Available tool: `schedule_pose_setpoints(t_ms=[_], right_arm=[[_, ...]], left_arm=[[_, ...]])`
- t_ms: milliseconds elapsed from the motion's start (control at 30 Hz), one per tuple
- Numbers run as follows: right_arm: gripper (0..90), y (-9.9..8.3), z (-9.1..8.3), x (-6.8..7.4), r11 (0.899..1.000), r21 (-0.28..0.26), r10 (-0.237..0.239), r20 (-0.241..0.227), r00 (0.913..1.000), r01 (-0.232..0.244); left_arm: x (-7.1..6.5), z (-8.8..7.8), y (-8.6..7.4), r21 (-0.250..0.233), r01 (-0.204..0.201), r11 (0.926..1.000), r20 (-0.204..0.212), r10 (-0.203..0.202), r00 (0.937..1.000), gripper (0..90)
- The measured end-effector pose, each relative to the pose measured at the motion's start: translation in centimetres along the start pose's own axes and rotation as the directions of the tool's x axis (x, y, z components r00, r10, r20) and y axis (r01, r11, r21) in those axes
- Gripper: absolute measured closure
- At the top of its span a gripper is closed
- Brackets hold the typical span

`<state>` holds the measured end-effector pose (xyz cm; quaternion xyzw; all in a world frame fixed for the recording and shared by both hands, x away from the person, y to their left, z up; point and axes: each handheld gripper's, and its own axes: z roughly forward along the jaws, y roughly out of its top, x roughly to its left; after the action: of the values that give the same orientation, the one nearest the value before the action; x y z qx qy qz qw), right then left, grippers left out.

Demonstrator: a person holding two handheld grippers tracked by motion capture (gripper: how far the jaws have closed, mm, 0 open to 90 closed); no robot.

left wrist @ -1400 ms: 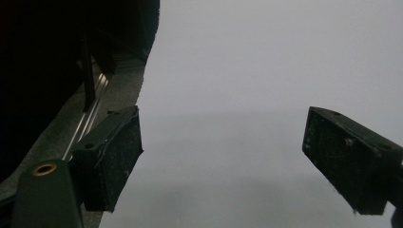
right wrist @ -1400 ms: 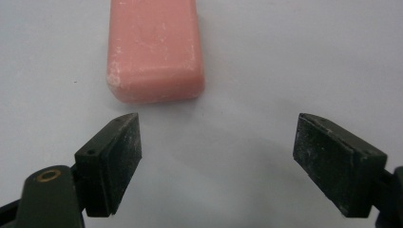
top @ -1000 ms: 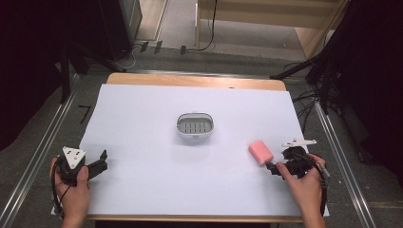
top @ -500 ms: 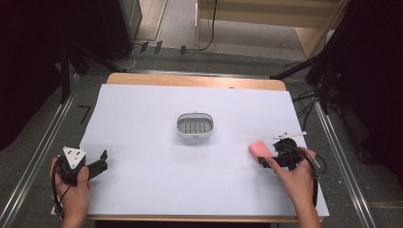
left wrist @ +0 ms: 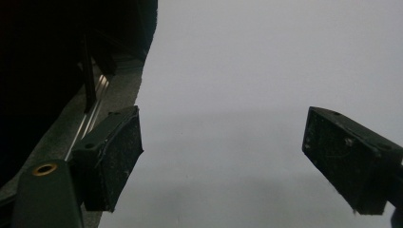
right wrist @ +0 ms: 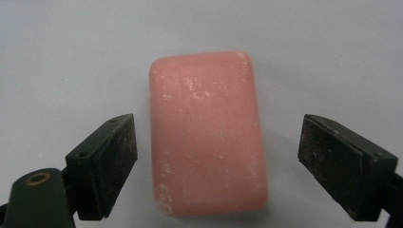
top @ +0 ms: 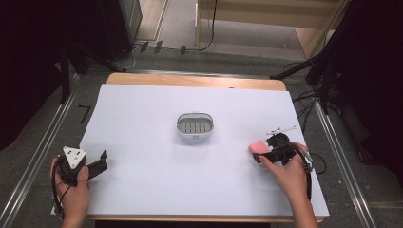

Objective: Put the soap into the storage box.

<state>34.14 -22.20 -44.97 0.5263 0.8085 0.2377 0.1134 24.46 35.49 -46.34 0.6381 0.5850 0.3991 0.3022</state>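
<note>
White paper covers the table [top: 142,199], matte and flat, w/ dark floor and cables around it. On its right side lies a pink soap bar [right wrist: 206,133], also seen at [top: 258,147]: a rounded-corner block, waxy-looking w/ pale scuffs, prob. rigid, light-ish and a bit slick, so I'd judge a grip across the two long flat sides, near mid-length, as safest; too close to a rounded end and it could squirt out. Right gripper [right wrist: 216,166] has its jaws spread wide, one each side of the bar, neither pad touching it as far as I can tell. Near the centre, well apart from the bar, sits a grey-white oval soap dish [top: 195,127] w/ slotted base, looks like hard plastic. Left gripper [left wrist: 223,161] is far off at the table's left edge, jaws wide, nothing between them but bare paper.
</note>
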Motion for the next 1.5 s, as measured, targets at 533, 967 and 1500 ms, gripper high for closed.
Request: schedule_pose_setpoints(t_ms=[533,967,1500], right_arm=[[32.5,0.8,1.3,0.7,0.998,0.059,-0.034,0.015,0.9993,0.033],[38.3,0.8,1.5,0.8,0.997,0.063,-0.043,-0.019,0.9989,0.045],[38.4,3.0,0.5,2.0,0.989,0.034,-0.137,-0.093,0.9861,0.141]], left_arm=[[0.0,0.0,0.0,0.001,0.0,1.0,0.002,0.0,1.0,13.9],[0.0,0.0,0.0,0.0,-0.001,1.0,0.001,0.001,1.0,13.9],[0.0,0.0,0.0,-0.002,0.004,1.0,0.002,-0.004,1.0,13.9]])
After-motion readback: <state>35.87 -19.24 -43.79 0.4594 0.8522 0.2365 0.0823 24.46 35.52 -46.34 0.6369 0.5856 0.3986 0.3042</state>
